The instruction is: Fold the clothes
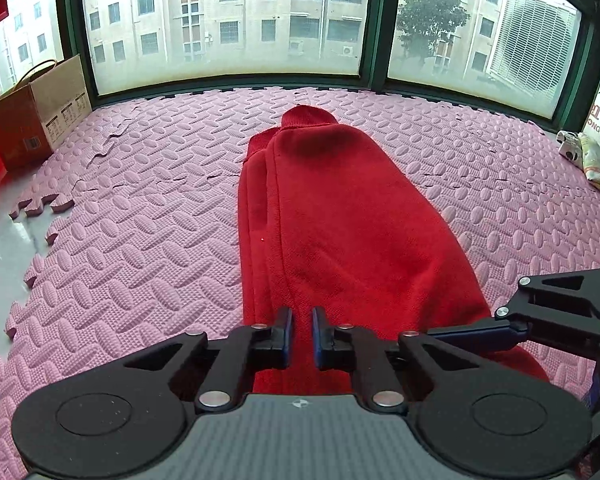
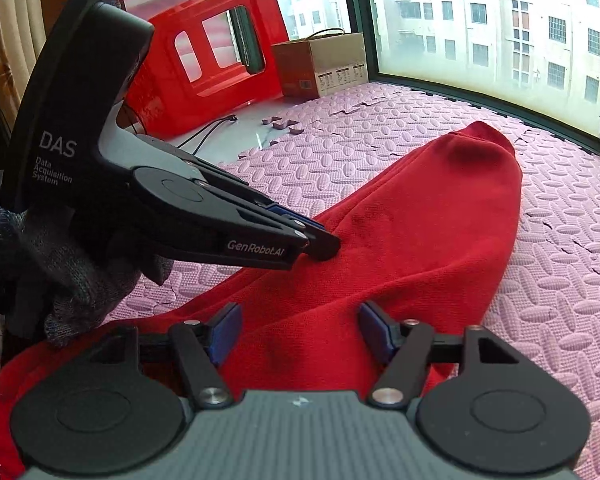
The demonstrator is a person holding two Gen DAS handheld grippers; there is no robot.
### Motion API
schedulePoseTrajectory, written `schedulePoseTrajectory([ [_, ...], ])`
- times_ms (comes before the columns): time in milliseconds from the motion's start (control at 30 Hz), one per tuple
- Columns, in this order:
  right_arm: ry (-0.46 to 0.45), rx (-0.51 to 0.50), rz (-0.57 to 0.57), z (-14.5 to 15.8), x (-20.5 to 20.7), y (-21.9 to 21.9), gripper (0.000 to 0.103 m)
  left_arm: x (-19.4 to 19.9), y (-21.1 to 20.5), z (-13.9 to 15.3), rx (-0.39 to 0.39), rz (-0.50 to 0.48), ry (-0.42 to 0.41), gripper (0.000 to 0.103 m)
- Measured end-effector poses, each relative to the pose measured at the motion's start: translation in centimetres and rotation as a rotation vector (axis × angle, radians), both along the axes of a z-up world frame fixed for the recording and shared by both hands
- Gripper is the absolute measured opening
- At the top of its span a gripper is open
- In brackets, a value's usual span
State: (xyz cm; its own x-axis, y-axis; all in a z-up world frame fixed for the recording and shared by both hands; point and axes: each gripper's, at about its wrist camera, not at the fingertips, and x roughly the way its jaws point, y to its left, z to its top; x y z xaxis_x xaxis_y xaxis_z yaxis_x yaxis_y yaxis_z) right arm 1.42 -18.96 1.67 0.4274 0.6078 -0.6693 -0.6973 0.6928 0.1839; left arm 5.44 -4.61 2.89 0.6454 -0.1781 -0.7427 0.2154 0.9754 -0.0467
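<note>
Right gripper (image 2: 300, 336) sits nearest the lens in its own wrist view, jaws spread wide w/ nothing between the blue pads (image 2: 225, 332); red fabric lies beneath them. Pink foam mat (image 1: 148, 240), biggest thing around, is made of interlocking textured tiles & runs up to the dark green window frame (image 1: 374, 60); a few tile edges at the left are lifted or loose. Red sweater (image 1: 340, 220) lies lengthwise on the mat, folded narrow, ribbed end toward the window, near end under both grippers. Red plastic stool (image 2: 220, 64) lies tipped on the bare floor off the mat's left edge, w/ a cardboard box (image 1: 36, 120) just beside it against the window. Left gripper (image 1: 302, 336) is over the sweater's near end, jaws close together w/ a slim gap; red cloth shows in the gap, but can't tell if it's pinched. From the right wrist view a gray-gloved hand (image 2: 80, 280) holds it, tips touching the fabric. Small patterned cloth bundle (image 1: 592, 160) sits at the far right of the mat.
</note>
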Motion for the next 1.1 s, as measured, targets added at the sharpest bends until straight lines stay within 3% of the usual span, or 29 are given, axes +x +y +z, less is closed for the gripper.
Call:
schedulePoseTrajectory([
  [133, 0.001, 0.015, -0.022, 0.3, -0.2, -0.7, 0.067, -0.5, 1.5, 1.2, -0.043, 0.046, -0.042, 0.007],
  [233, 0.007, 0.015, -0.032, 0.2, -0.3, -1.0, 0.067, -0.3, 2.8, 1.2, -0.097, 0.073, -0.026, 0.007],
  [467, -0.005, 0.061, -0.071, 1.3, 0.2, -2.0, 0.067, -0.3, 3.5, 0.4, -0.108, 0.087, 0.000, 0.007],
  [633, 0.046, 0.077, -0.097, 0.2, 1.8, -2.5, 0.067, -0.2, 3.9, 0.0, -0.119, 0.098, 0.008, 0.007],
  [867, -0.003, 0.152, -0.127, 1.7, 0.9, -3.7, 0.066, -0.3, 4.5, -0.2, -0.129, 0.098, 0.009, 0.008],
  [1000, 0.018, 0.088, -0.117, 0.5, 1.1, -3.5, 0.068, -0.1, 4.7, -0.2, -0.137, 0.101, 0.015, 0.008],
  [1100, -0.047, 0.020, -0.079, 0.5, -0.5, -2.5, 0.068, -0.1, 4.8, -0.3, -0.136, 0.101, 0.019, 0.008],
])
